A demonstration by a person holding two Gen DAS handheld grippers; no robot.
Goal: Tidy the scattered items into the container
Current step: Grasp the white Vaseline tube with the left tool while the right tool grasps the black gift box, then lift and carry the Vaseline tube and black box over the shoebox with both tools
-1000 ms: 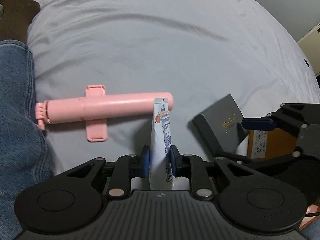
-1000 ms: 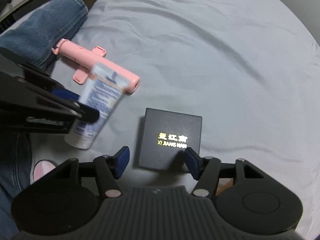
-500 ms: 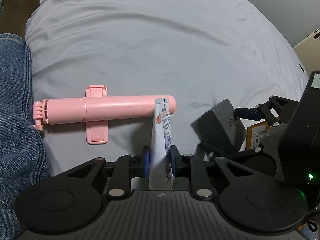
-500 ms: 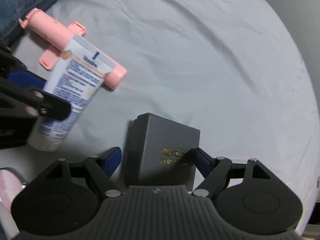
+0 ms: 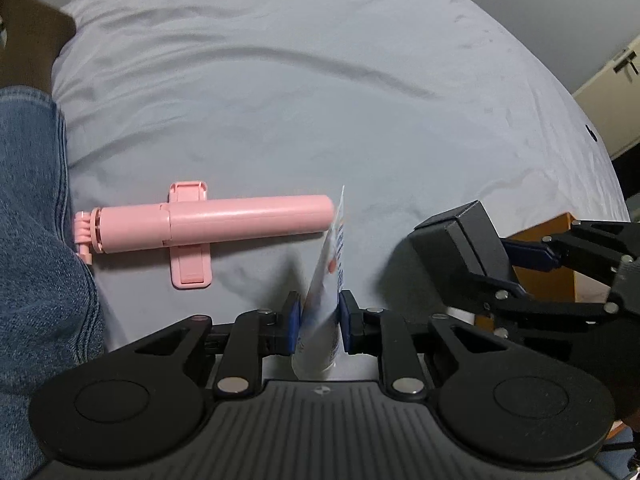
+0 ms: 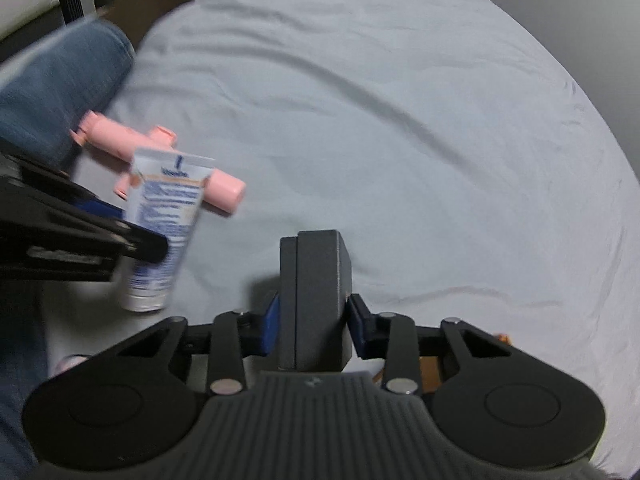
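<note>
My left gripper (image 5: 319, 316) is shut on a white tube with blue print (image 5: 326, 280), held upright above the grey bedsheet; the tube also shows in the right wrist view (image 6: 164, 220). My right gripper (image 6: 313, 320) is shut on a dark grey box (image 6: 316, 288), lifted on its edge off the sheet; the box also shows in the left wrist view (image 5: 460, 240). A pink selfie stick (image 5: 208, 224) lies flat on the sheet beyond the tube, and shows in the right wrist view (image 6: 224, 188). An orange-brown cardboard container (image 5: 544, 264) sits at the right, partly hidden behind the right gripper.
A person's leg in blue jeans (image 5: 36, 240) lies along the left edge of the bed. The grey sheet (image 5: 320, 100) stretches far ahead. A cream cabinet (image 5: 612, 96) stands off the bed at the far right.
My right gripper closed on the dark grey box and lifted it onto its edge off the sheet. My left gripper kept hold of the tube, which tilted slightly.
</note>
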